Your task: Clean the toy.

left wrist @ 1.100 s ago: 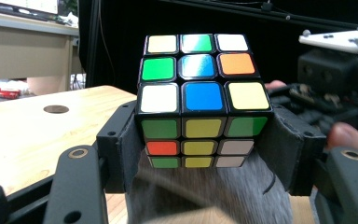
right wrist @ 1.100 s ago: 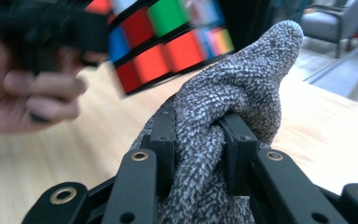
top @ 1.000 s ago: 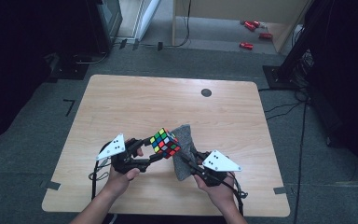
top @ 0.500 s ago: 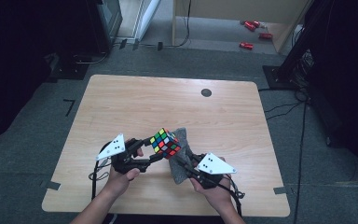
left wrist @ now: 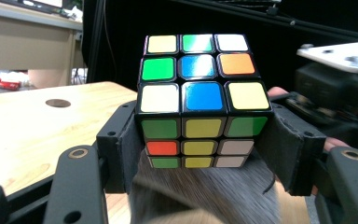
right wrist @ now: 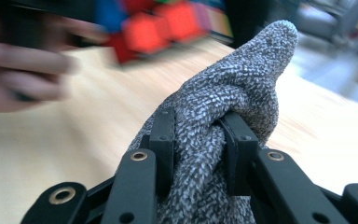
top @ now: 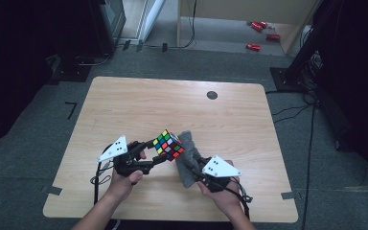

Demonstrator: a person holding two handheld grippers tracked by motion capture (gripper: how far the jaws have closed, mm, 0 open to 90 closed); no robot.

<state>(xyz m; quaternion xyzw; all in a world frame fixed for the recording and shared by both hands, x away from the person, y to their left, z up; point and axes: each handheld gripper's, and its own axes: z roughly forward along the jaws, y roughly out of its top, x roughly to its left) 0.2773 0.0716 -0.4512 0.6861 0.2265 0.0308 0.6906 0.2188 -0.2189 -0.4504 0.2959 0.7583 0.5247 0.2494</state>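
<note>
A scrambled puzzle cube (top: 168,144) hangs above the table's near middle, clamped by my left gripper (top: 165,149). In the left gripper view the cube (left wrist: 199,100) sits between both black jaws, pads pressed on its sides, my left gripper (left wrist: 200,135) shut on it. A grey knitted cloth (top: 189,160) is bunched beside the cube on its right, with my right gripper (top: 190,161) shut on it. The right gripper view has the cloth (right wrist: 228,121) pinched between the jaws of the right gripper (right wrist: 196,140), its tip standing up toward the blurred cube (right wrist: 154,28).
The wooden table (top: 139,105) has a round dark grommet (top: 212,95) at its far side. Dark stands and cables ring the table on the carpet, and small red items (top: 254,46) lie on the floor beyond.
The right hand and its cloth have shifted slightly toward the table's near edge, then back up against the cube. The left hand and the cube have held still.
</note>
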